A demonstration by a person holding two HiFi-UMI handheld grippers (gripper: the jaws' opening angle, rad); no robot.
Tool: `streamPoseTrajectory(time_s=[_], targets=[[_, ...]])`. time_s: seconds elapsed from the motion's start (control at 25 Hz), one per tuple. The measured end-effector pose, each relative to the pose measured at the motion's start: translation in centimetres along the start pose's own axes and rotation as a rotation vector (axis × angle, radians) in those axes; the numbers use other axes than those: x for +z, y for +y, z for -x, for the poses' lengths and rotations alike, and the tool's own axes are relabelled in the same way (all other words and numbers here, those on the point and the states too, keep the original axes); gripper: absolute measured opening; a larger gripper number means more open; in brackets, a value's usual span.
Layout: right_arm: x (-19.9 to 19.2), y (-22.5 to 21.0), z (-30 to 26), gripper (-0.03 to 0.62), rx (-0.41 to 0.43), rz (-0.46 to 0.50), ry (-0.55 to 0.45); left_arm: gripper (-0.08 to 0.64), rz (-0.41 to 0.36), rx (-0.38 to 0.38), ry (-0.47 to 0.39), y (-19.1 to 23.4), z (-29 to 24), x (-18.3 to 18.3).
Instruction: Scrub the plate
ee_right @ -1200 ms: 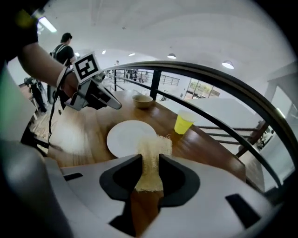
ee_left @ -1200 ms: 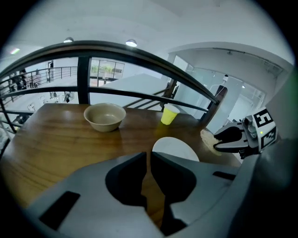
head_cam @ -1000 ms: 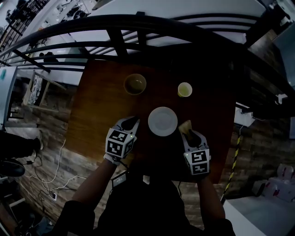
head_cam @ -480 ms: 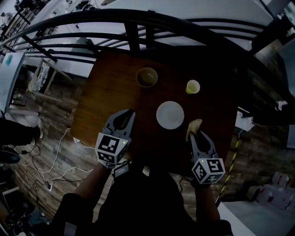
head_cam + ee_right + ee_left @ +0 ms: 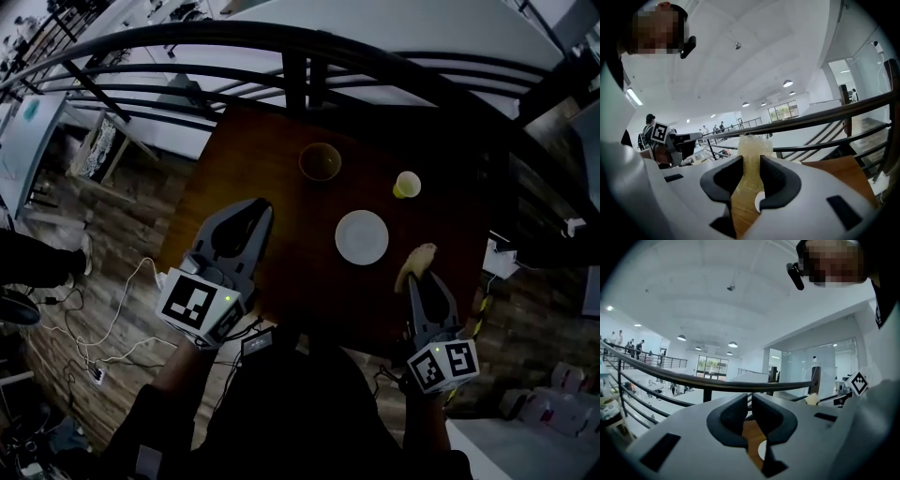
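Sponge [image 5: 752, 143] in right hand-held gripper [image 5: 751, 163]

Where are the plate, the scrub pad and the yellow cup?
plate [image 5: 362, 236], head view, centre of its white face.
scrub pad [image 5: 417, 261], head view, middle of its visible part.
yellow cup [image 5: 406, 185], head view, its open top.

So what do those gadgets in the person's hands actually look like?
The left gripper and right gripper are grey plastic wedges, each tapering to two jaws with black recessed inner faces. Each carries a white cube printed with black square markers at the hand end. The person's sleeves are dark.
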State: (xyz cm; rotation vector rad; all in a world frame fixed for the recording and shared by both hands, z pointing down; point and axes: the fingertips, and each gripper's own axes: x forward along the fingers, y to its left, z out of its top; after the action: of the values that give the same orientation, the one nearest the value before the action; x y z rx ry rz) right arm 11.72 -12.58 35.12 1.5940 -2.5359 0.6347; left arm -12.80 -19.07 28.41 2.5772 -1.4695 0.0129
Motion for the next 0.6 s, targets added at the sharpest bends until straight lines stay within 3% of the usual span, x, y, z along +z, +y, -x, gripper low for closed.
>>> streamPoseTrajectory(time_s=[0.16, 0.36, 0.6], targets=[[2.7, 2.7, 0.9, 0.126, 0.015, 0.031, -0.085, 0.037, 0.053, -0.088, -0.032, -2.9, 1.7, 2.1], [5.3, 4.4, 2.4, 0.126, 0.018, 0.071, -0.175, 0.037, 0.081, -0.206, -0.013, -7.5, 2.5, 1.8], [5.9, 4.6, 4.7, 0.126, -0.015, 0.108, -0.192, 0.037, 0.108, -0.306, 0.011, -11.4, 3.1, 1.3]])
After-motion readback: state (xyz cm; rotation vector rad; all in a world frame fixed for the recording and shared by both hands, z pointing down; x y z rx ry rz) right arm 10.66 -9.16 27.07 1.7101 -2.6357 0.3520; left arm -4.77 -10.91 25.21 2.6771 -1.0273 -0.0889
